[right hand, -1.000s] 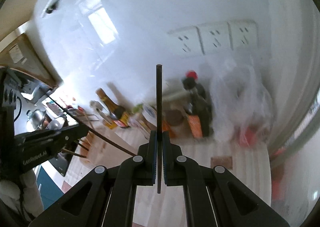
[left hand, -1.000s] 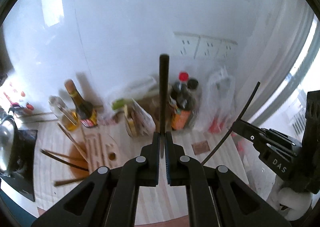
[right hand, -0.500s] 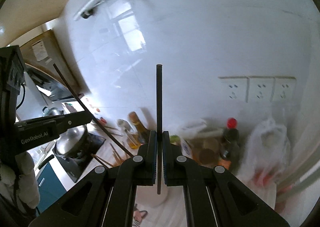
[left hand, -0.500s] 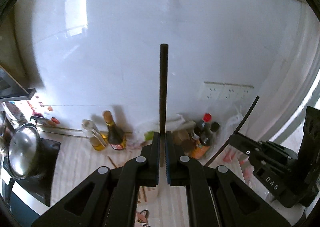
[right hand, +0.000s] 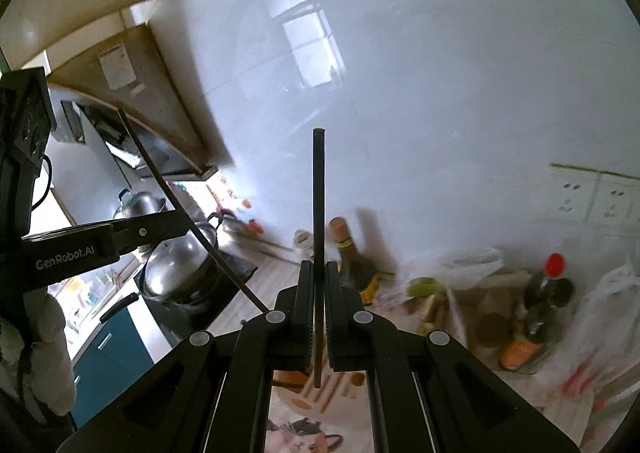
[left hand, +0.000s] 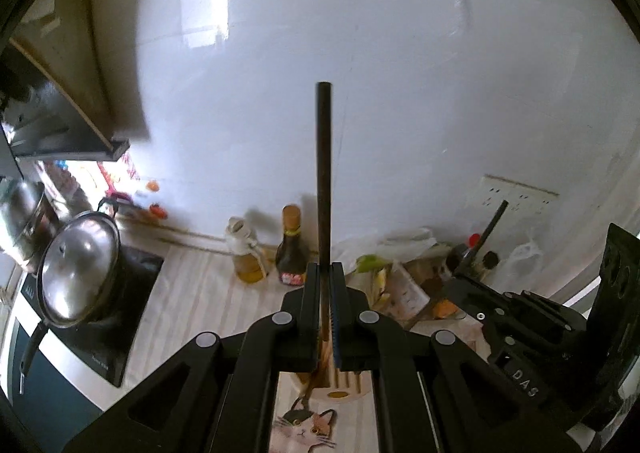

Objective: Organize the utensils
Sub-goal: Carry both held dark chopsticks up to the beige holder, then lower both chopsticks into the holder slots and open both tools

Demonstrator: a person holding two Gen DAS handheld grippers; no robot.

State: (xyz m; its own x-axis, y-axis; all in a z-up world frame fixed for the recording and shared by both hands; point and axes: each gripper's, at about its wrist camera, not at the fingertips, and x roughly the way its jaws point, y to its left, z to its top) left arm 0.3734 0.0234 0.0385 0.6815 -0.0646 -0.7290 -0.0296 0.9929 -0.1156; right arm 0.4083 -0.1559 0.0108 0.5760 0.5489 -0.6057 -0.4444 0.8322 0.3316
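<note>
My left gripper (left hand: 326, 273) is shut on a dark chopstick (left hand: 324, 173) that stands straight up out of the jaws. My right gripper (right hand: 318, 273) is shut on a second dark chopstick (right hand: 319, 213), whose lower end hangs just above the utensil holder (right hand: 320, 393). That holder, white with a cat picture and a slotted wooden top (left hand: 340, 385), sits directly below both jaws with several chopsticks in it. From the left wrist, the right gripper (left hand: 464, 277) shows at right with its chopstick (left hand: 490, 225). From the right wrist, the left gripper (right hand: 188, 221) shows at left with its chopstick (right hand: 180, 209).
A steel-lidded pot (left hand: 76, 269) sits on a black cooktop (left hand: 132, 317) at left. A dark sauce bottle (left hand: 292, 249) and an oil bottle (left hand: 244, 253) stand by the wall. Plastic bags (right hand: 612, 293), a red-capped bottle (right hand: 550, 281) and wall sockets (right hand: 592, 199) are at right.
Both grippers have risen and swung left along the counter with their chopsticks. The holder, formerly off to the left, now lies under the jaws, and the pot has come into view.
</note>
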